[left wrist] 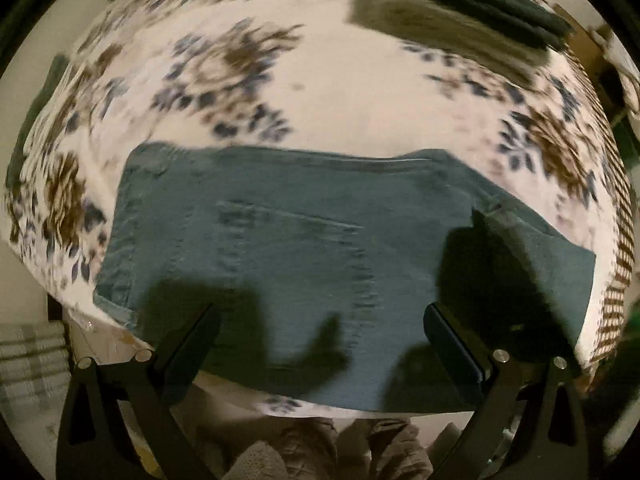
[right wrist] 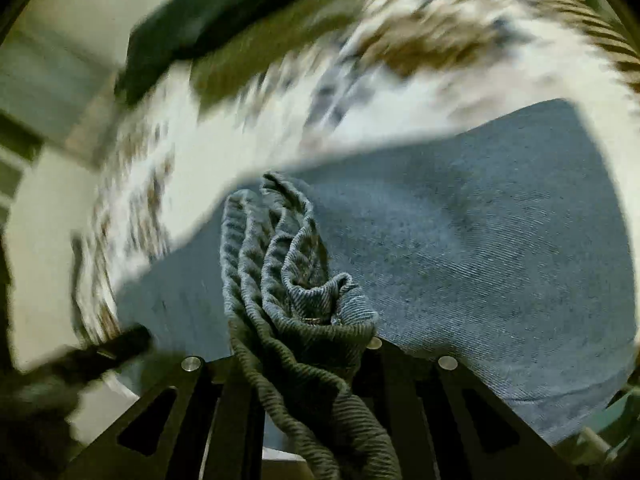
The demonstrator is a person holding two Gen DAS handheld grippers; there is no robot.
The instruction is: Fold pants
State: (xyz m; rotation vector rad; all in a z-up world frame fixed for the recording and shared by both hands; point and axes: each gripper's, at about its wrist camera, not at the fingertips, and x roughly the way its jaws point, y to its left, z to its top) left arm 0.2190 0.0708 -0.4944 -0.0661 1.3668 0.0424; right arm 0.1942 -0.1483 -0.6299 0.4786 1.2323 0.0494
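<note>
My left tongs [left wrist: 320,344] spread apart above the jeans [left wrist: 280,256], jeans flat on the near edge of the floral bed [left wrist: 340,80], my right tongs [right wrist: 300,364] clamped on their bunched hem [right wrist: 288,264]

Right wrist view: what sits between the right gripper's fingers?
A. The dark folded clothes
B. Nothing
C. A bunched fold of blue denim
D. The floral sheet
C: a bunched fold of blue denim from the jeans runs down between the right gripper fingers.
</note>
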